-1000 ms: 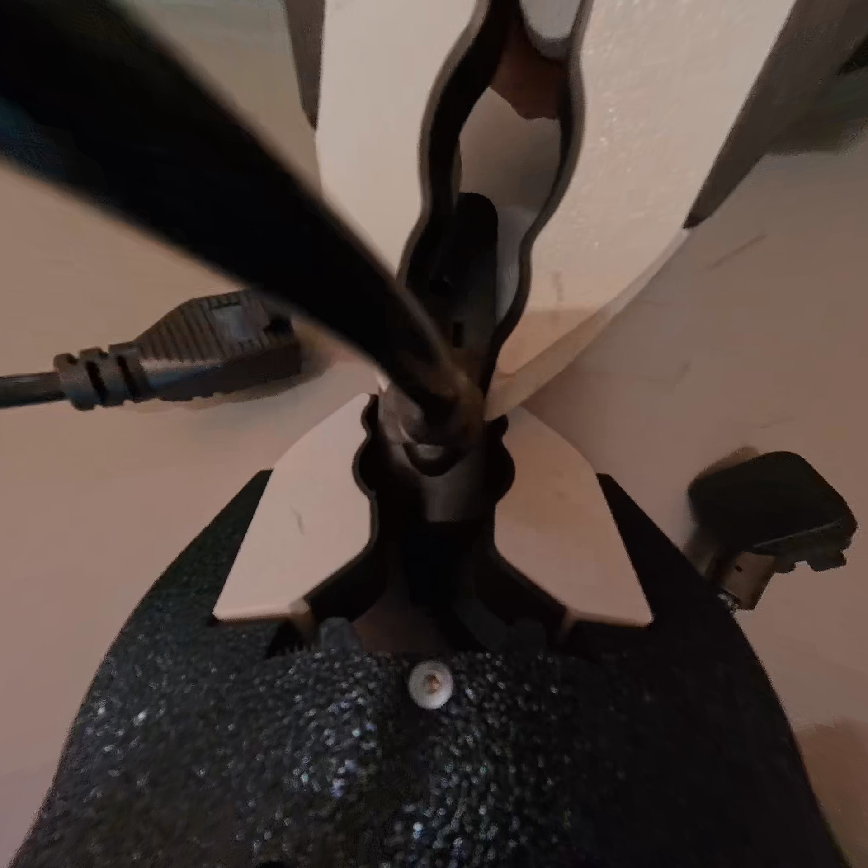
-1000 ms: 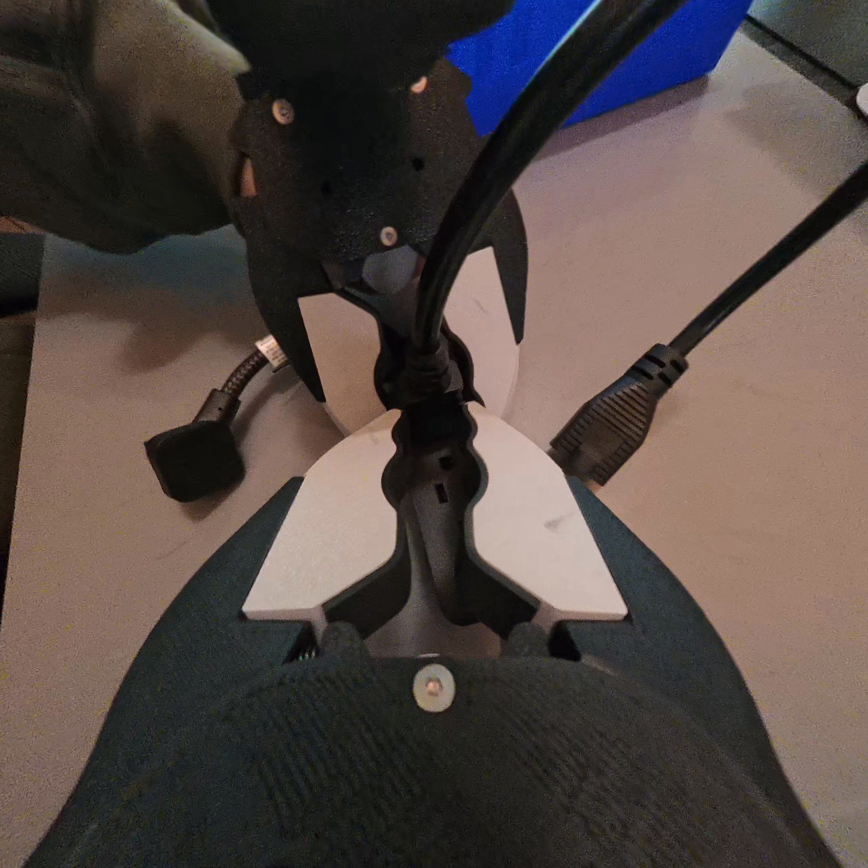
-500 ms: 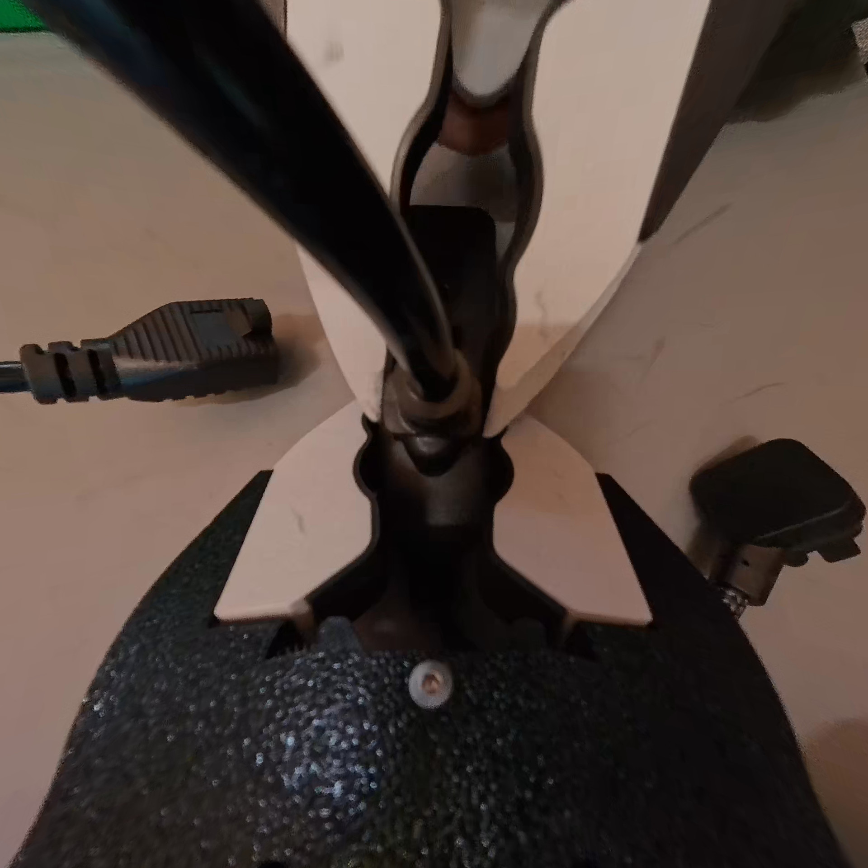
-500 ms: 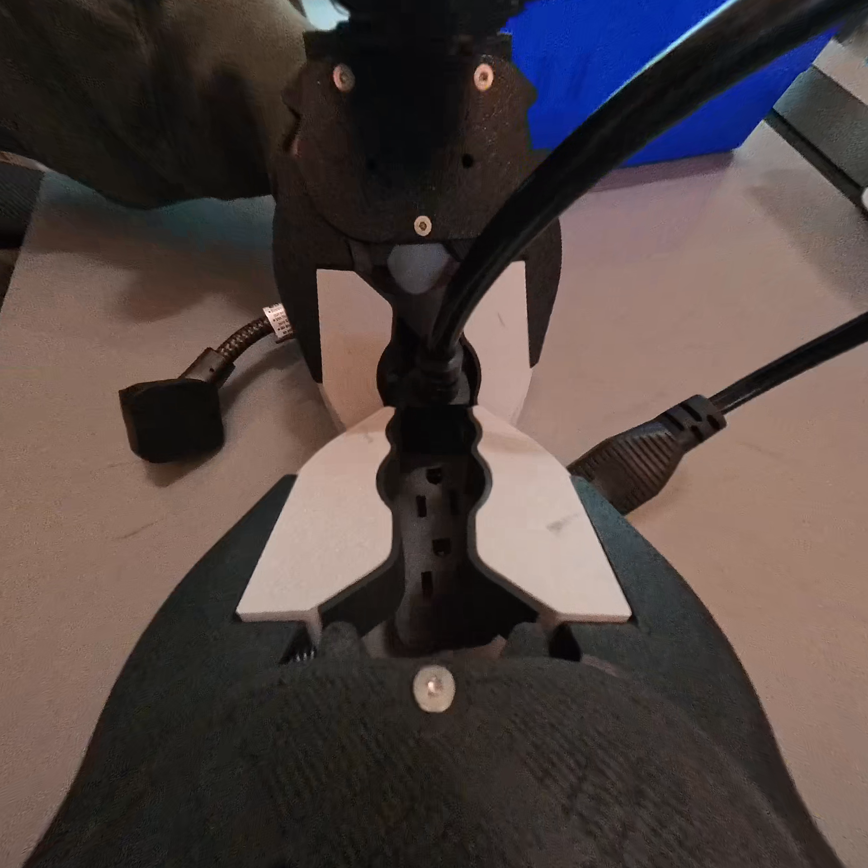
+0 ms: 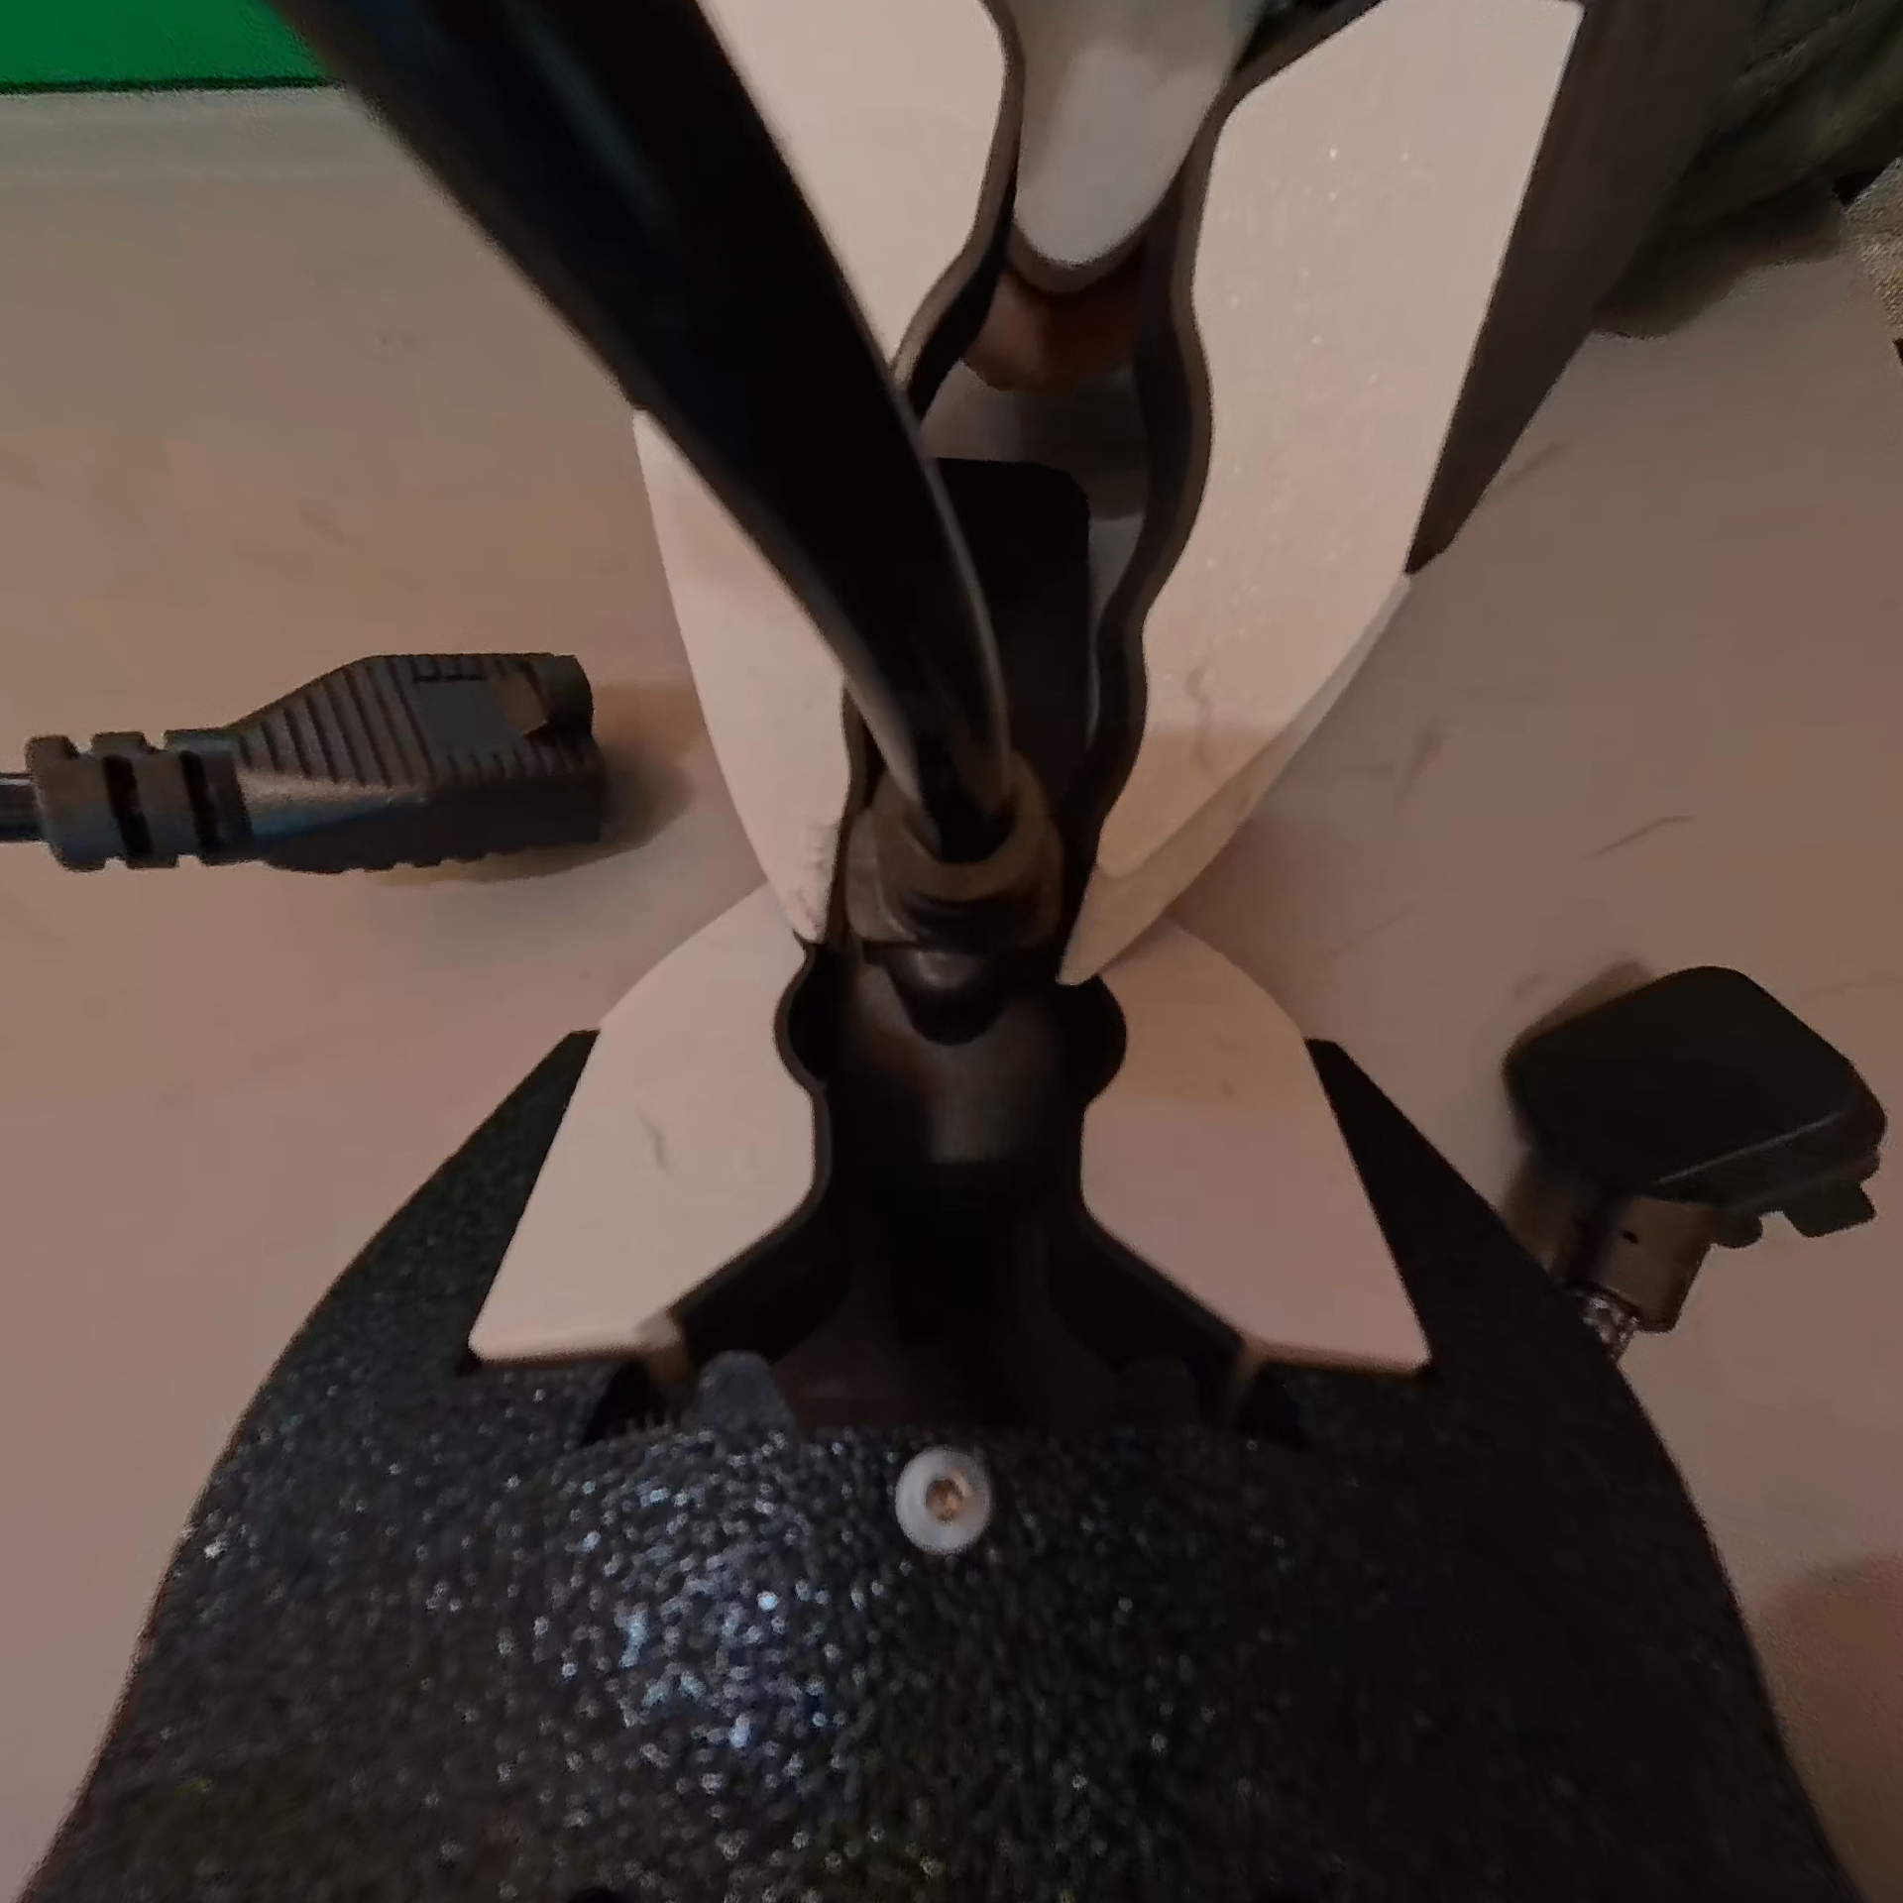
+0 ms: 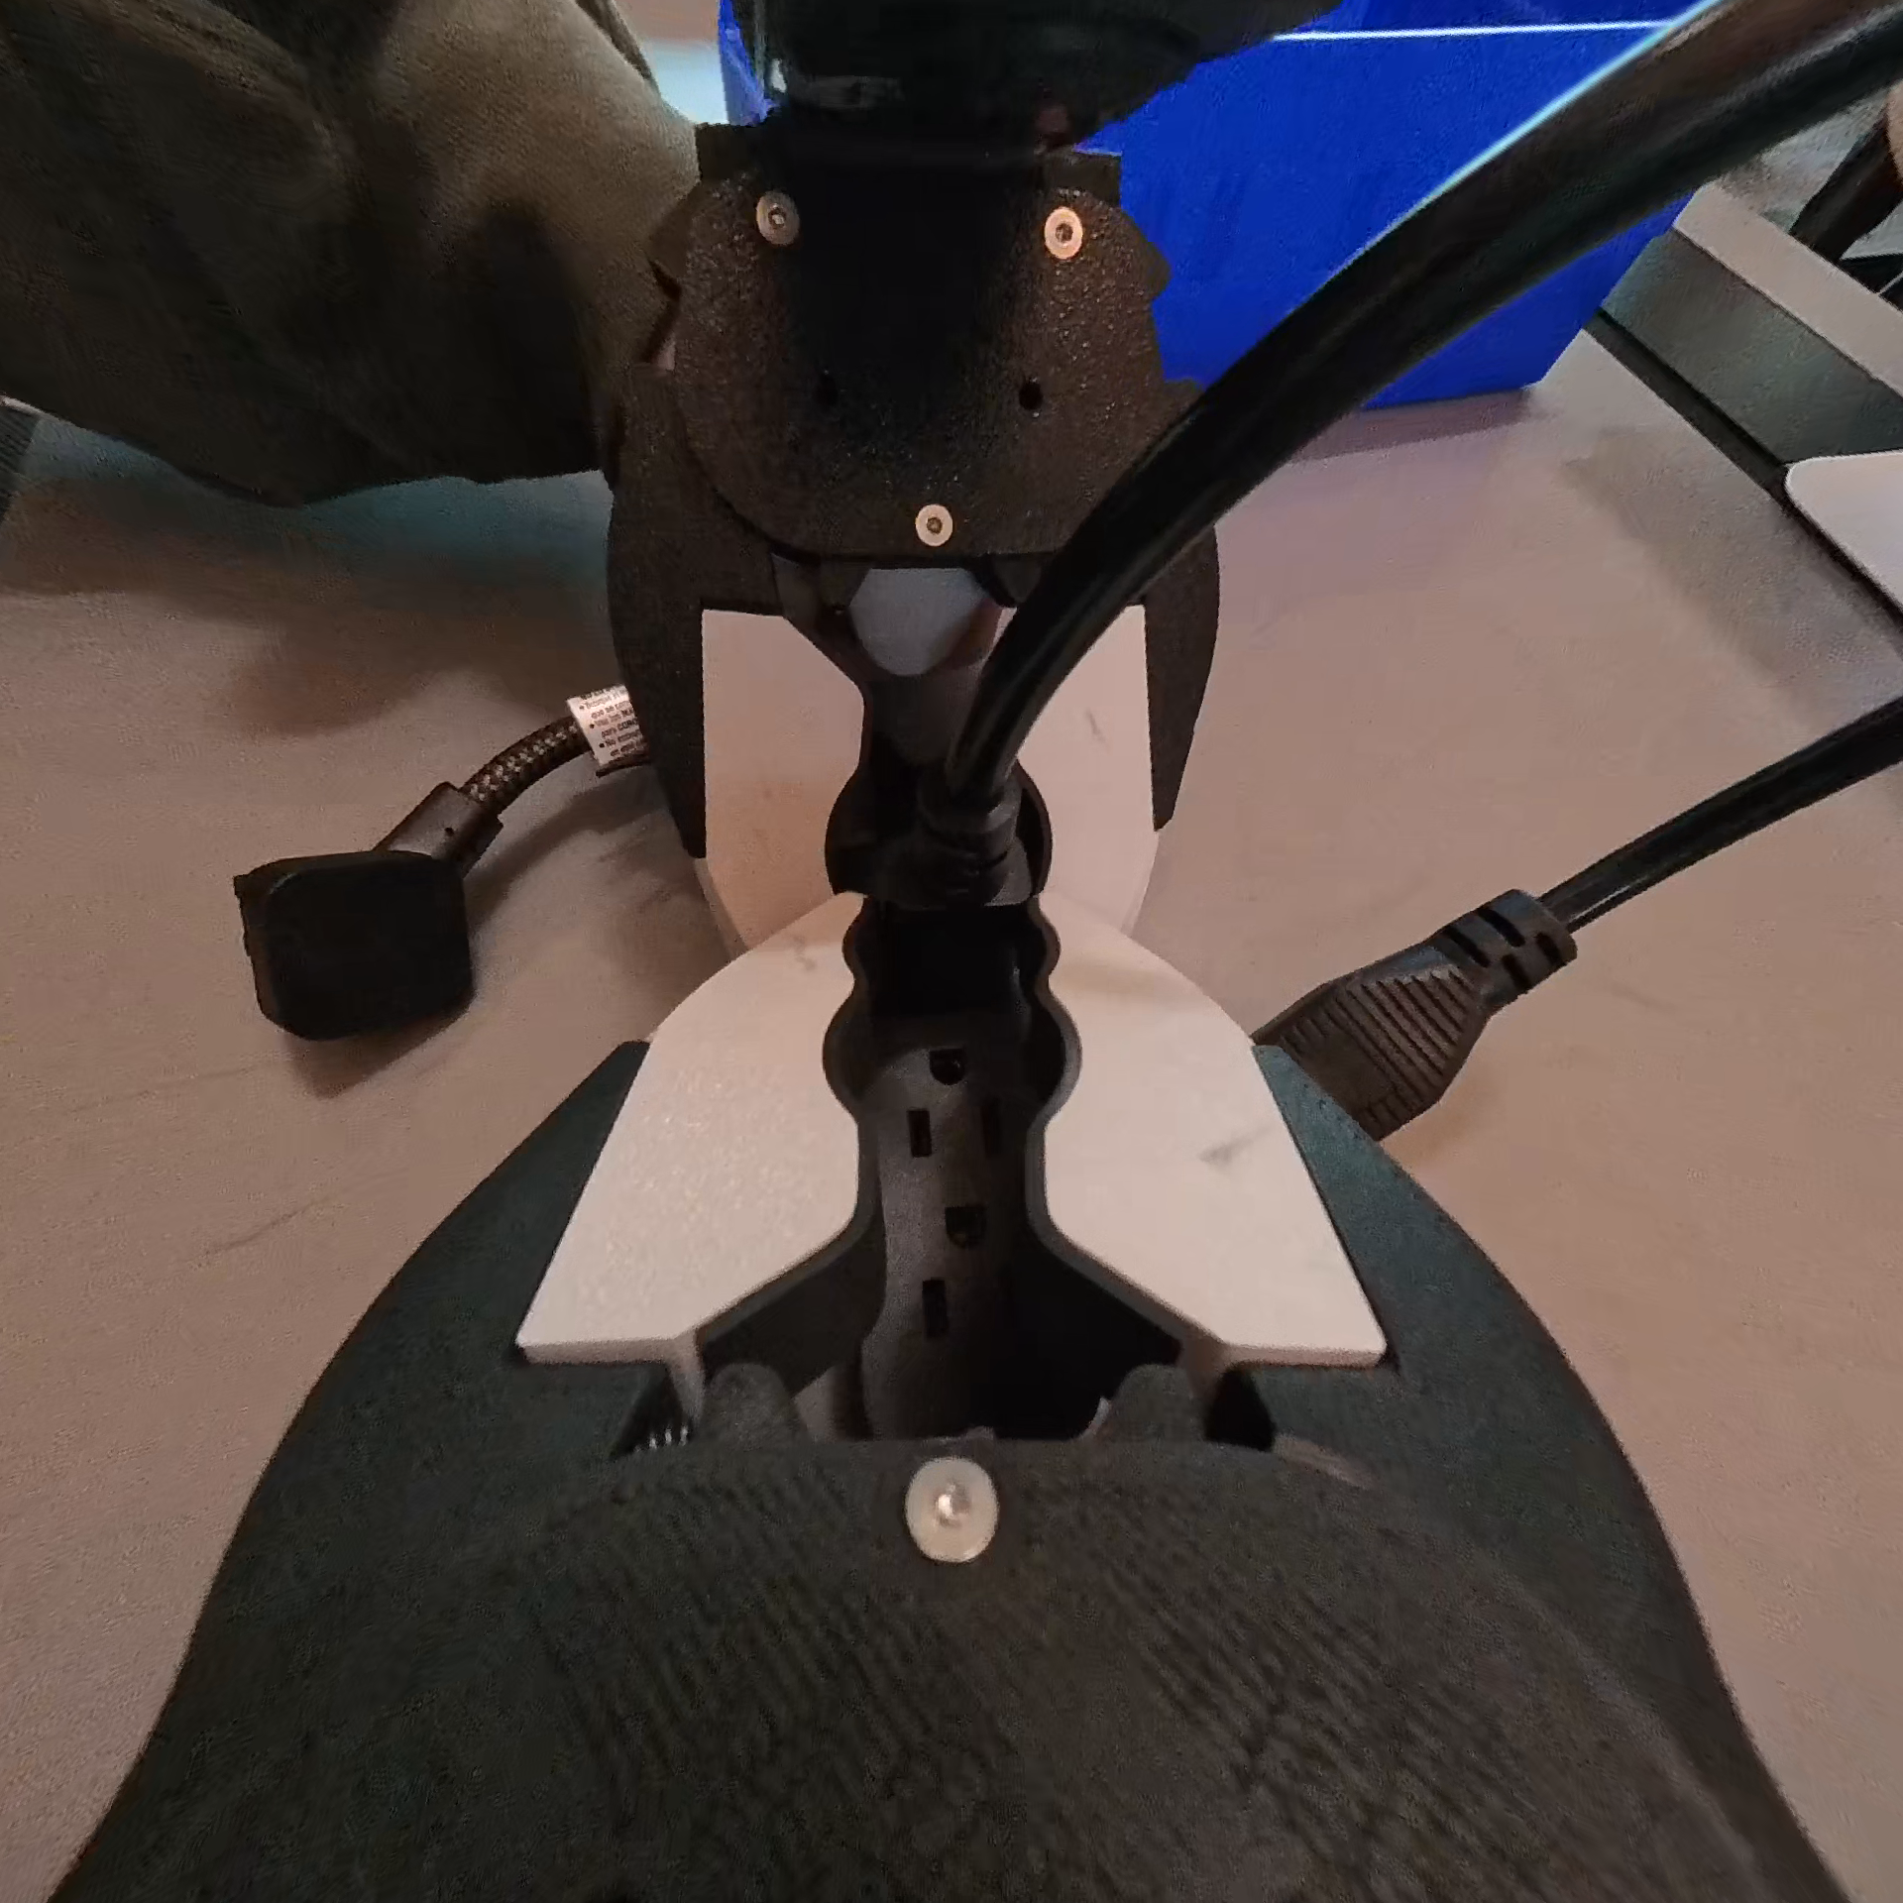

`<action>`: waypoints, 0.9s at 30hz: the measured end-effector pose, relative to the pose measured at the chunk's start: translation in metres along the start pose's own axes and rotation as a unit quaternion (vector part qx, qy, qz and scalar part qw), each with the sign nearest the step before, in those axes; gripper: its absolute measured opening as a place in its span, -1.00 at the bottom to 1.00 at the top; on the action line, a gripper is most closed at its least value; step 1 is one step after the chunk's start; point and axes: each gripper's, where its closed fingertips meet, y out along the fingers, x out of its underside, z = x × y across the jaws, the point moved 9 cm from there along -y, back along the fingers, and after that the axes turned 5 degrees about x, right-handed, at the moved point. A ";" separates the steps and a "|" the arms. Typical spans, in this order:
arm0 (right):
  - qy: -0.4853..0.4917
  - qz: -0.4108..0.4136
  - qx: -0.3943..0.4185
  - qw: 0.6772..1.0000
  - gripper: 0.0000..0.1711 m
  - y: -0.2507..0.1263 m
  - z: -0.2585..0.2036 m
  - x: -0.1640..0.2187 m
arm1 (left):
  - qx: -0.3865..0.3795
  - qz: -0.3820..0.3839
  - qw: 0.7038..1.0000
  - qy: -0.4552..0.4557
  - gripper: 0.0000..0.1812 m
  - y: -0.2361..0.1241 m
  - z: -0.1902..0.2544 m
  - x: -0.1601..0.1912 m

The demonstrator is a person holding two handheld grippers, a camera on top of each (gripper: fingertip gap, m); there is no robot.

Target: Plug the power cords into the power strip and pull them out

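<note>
Left of the left gripper (image 5: 953, 1014), a loose black connector (image 5: 340, 767) lies flat on the table (image 5: 257, 1030), untouched. Between that gripper's fingers sits the plug (image 5: 953, 963) of a thick black power cord (image 5: 721, 340), pinched tight. Facing it nose to nose, the right gripper (image 6: 942, 968) clamps the power strip (image 6: 942, 1164), whose free sockets show between its jaws. Whether the blades are seated is hidden. The step goes best if the left gripper moves the plug straight along the socket axis without rocking, while the right one braces the strip. Right of the left gripper rests a flat angled plug (image 5: 1689, 1102).
</note>
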 end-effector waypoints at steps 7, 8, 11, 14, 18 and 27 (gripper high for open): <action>0.020 0.053 -0.012 0.998 -0.80 -0.001 0.001 -0.014 | 0.006 -0.001 1.000 0.011 -0.51 0.001 0.001 0.000; 0.026 0.028 -0.025 0.999 -0.79 -0.003 0.004 -0.015 | 0.005 -0.001 1.000 0.009 -0.51 0.001 0.001 -0.001; 0.002 0.013 -0.024 1.000 -0.80 -0.006 0.004 -0.016 | 0.001 0.000 1.000 0.005 -0.51 0.001 0.001 -0.001; -0.008 0.030 -0.007 0.999 -0.79 -0.007 0.002 -0.014 | -0.001 0.001 1.000 0.005 -0.51 0.002 0.002 -0.001; 0.002 0.041 0.002 0.999 -0.68 -0.010 0.003 -0.011 | 0.000 0.001 1.000 0.005 -0.51 0.002 0.002 -0.001; 0.014 0.000 -0.010 1.000 -0.65 -0.008 -0.001 0.002 | 0.001 0.002 1.000 0.007 -0.51 0.002 0.001 -0.001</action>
